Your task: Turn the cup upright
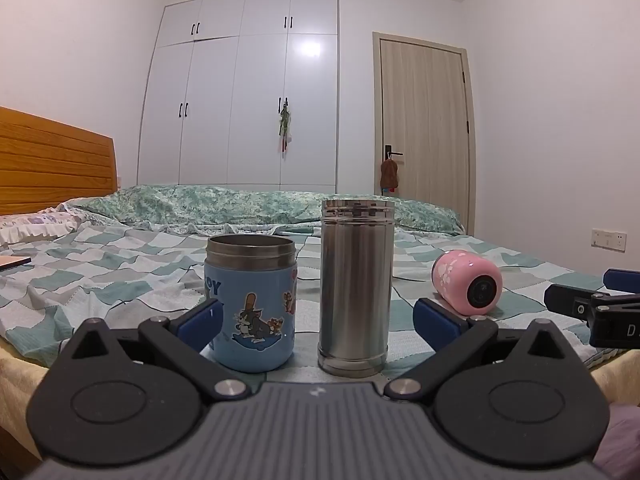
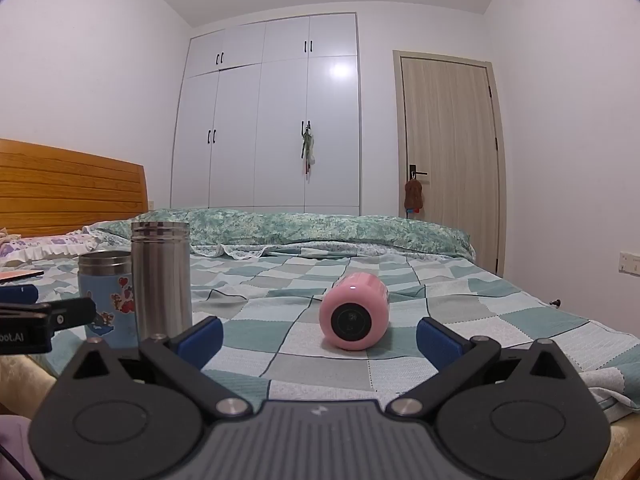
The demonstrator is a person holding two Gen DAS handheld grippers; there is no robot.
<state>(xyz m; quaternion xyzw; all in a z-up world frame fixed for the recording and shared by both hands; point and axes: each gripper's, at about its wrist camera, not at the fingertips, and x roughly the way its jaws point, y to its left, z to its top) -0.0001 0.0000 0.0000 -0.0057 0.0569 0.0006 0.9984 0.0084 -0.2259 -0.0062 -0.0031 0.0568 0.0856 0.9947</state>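
1. Nearest in the right wrist view, the right tool (image 2: 319, 339) is spread wide and holds nothing. It is aimed at the pink cylindrical cup (image 2: 354, 312).
2. The left tool (image 1: 316, 319) is likewise released, facing the blue cartoon-printed steel-rimmed cup (image 1: 251, 303) and the tall brushed-steel flask (image 1: 355, 286), both already upright.
3. Farther out, the pink cup lies on its side on the green-and-white checked bedspread (image 2: 460, 304), base toward the camera.
4. Judgement: approach stage. Next, straddle the pink body, close, then rotate it upright.
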